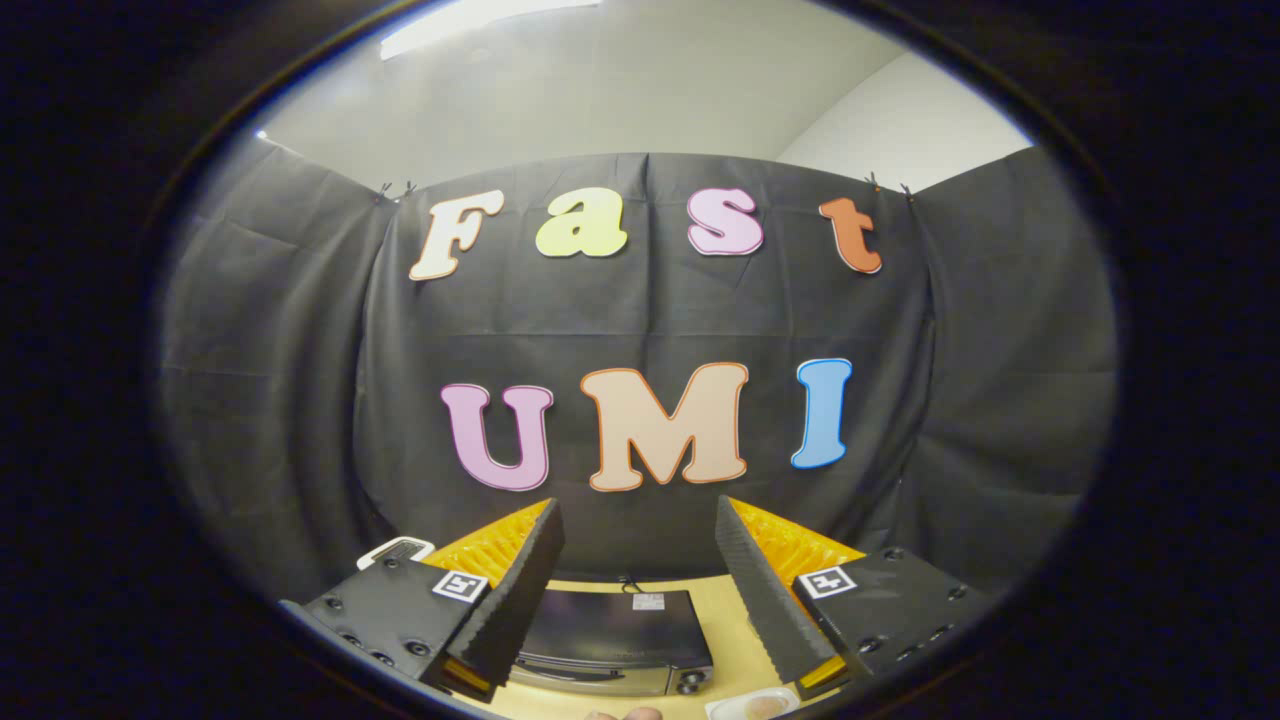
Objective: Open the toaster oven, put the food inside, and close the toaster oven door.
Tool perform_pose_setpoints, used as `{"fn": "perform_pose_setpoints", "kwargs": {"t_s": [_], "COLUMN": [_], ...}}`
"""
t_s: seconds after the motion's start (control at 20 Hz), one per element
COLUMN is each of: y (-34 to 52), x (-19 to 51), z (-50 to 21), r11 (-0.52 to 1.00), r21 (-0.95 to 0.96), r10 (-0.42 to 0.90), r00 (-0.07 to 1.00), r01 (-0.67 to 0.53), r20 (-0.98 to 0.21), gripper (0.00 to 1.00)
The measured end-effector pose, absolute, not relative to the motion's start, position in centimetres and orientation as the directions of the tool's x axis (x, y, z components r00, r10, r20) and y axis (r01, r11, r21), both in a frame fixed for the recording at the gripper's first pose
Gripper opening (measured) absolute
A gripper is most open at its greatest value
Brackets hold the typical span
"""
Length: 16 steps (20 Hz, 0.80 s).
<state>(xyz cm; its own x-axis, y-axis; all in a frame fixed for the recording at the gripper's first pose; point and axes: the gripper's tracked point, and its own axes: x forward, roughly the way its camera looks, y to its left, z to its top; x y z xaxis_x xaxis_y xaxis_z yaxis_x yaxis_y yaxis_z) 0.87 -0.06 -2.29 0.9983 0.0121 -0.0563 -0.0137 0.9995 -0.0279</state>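
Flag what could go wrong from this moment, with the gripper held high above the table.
The gripper is open and high above the closed black toaster oven; a steep descent could miss its door handle. The small white plate of food sits close beside the oven, so the fingers may knock it.

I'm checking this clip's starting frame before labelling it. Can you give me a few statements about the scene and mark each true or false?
1. The gripper is open, holding nothing. True.
2. The toaster oven lies below, seen between the fingers. True.
3. The oven door hangs fully open. False: it looks closed, handle at the front.
4. The food sits on the oven's top. False: it rests on a white plate on the wooden table, beside the oven.
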Motion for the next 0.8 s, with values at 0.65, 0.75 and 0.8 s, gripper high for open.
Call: {"fn": "perform_pose_setpoints", "kwargs": {"t_s": [0.65, 0.75, 0.8], "y": [2.8, 3.1, 3.4], "x": [2.5, 3.0, 3.3], "z": [-8.0, -9.9, -10.7], "r11": [0.998, 0.997, 0.997], "r21": [0.036, 0.057, 0.065], "r10": [0.055, 0.050, 0.051], "r00": [0.993, 0.991, 0.990], "r01": [-0.052, -0.043, -0.043], "r20": [-0.108, -0.123, -0.129], "gripper": [0.97, 0.97, 0.97]}}
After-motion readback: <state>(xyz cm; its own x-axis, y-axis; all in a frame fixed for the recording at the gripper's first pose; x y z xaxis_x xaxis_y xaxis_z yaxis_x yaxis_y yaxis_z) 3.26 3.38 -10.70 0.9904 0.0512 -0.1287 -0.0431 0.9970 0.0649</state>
